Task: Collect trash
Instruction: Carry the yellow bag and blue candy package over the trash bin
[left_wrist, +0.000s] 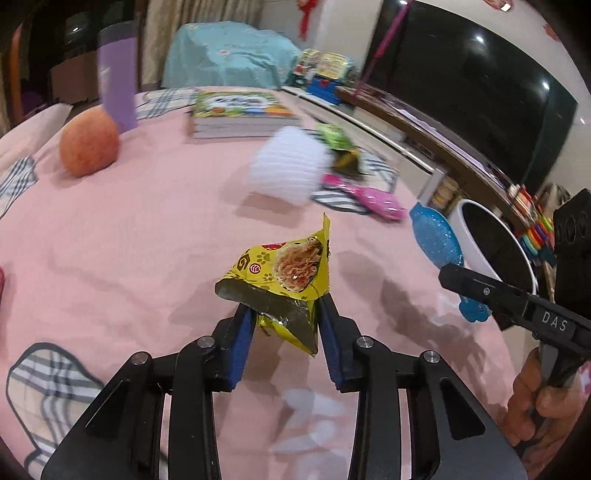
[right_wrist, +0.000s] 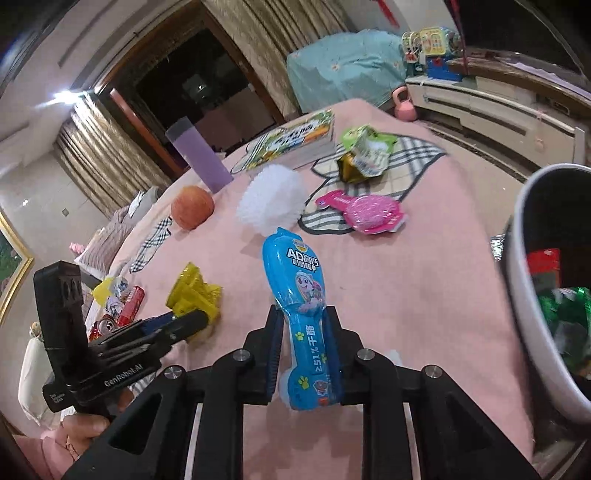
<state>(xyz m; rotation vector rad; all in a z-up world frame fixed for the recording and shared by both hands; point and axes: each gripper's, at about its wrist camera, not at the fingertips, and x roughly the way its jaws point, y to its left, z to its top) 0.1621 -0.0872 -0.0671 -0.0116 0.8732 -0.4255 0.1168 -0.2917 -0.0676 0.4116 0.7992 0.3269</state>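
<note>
Gripping yellow wrapper (left_wrist: 280, 273) in left tongs (left_wrist: 286, 321), blue packet (right_wrist: 295, 291) in right tongs (right_wrist: 303, 343), above tabletop (left_wrist: 129, 229). Carrying toward bin (right_wrist: 532, 280) past right edge; keeping grips firm until fully over rim.

We see a crumpled yellow wrapper (left_wrist: 280, 273) pinched upright above the pink cloth, a blue wrapper (right_wrist: 301, 295) clamped lengthwise, green wrapper (right_wrist: 364, 153) and pink wrapper (right_wrist: 365, 212) lying flat, white bin (right_wrist: 535, 295) holding scraps.

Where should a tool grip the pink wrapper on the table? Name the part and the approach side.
Grip the pink wrapper by its narrow neck end, coming from above with the fingers across its width. It lies flat on the tablecloth, its wide glittery end broader; the neck is slim and clear of the white foam net beside it.
</note>
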